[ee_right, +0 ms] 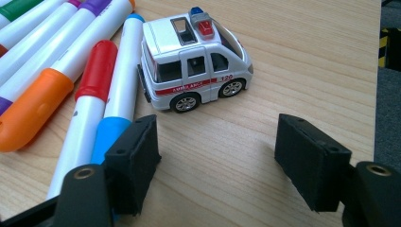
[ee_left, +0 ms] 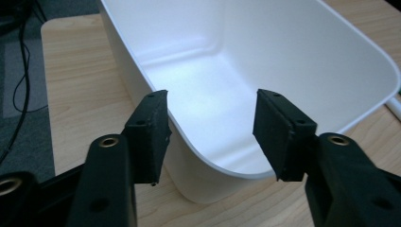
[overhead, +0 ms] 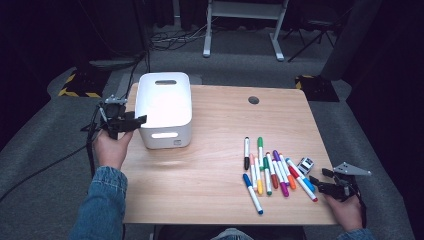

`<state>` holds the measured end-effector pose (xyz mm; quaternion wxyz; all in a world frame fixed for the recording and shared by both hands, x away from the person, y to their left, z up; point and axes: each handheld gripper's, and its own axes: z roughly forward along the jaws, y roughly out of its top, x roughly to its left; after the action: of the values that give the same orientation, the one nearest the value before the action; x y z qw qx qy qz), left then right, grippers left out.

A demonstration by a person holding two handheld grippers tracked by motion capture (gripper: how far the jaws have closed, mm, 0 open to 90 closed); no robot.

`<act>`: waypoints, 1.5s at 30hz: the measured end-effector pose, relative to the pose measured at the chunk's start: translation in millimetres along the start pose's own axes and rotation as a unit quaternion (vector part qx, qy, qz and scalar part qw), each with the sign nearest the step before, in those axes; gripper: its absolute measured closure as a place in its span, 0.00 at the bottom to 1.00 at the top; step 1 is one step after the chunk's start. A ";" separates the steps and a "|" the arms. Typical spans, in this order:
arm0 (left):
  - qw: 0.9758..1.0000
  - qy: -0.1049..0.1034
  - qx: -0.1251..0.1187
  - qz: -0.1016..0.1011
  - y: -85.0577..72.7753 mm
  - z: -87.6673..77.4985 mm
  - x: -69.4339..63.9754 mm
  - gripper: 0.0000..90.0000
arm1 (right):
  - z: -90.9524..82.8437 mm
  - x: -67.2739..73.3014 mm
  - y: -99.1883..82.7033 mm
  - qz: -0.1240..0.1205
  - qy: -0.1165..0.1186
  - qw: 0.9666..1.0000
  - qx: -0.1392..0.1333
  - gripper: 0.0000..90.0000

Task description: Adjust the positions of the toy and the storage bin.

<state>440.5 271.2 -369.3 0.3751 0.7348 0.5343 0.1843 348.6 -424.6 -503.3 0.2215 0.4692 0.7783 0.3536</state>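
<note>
Readable text: the toy ambulance [ee_right: 194,66] has "AMBULANCE" on its red side stripe and "120" by the rear wheel. I can read that in the right gripper view. In the high view it's a small white blob at lower right, no lettering. No writing that I can make out on the markers [overhead: 272,172] or the white bin [overhead: 165,107].

Left gripper [overhead: 139,121] is at the bin's lower-left corner, centre-left of the high view. In the left gripper view its jaws straddle that rounded corner, one pad outside the wall and one over the rim, clamped on it. The bin is empty inside.

Right gripper [overhead: 320,177] is at the lower right, close to the table [overhead: 200,185] edge. Its jaws are apart with bare wood between them. The ambulance is just ahead, touching the blue-capped marker.

Open wood runs across the centre of the frame, between the bin and the markers.
</note>
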 end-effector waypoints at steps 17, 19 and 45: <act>0.999 -0.016 0.020 0.045 -16.8 13.5 -32.8 0.56 | 0.0 -0.1 0.2 0.000 0.000 1.000 0.001 0.35; 0.998 -0.034 0.020 0.045 -25.4 7.8 -45.8 0.55 | 0.0 -0.1 0.2 0.000 0.000 1.000 0.001 0.35; 0.994 -0.087 0.026 0.063 -62.3 -11.4 -138.0 0.44 | 0.4 0.0 0.4 0.001 0.001 1.000 0.000 0.35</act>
<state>342.7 157.0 -390.6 0.3886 0.7898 0.4567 0.1290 349.1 -424.4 -503.3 0.2208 0.4695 0.7781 0.3541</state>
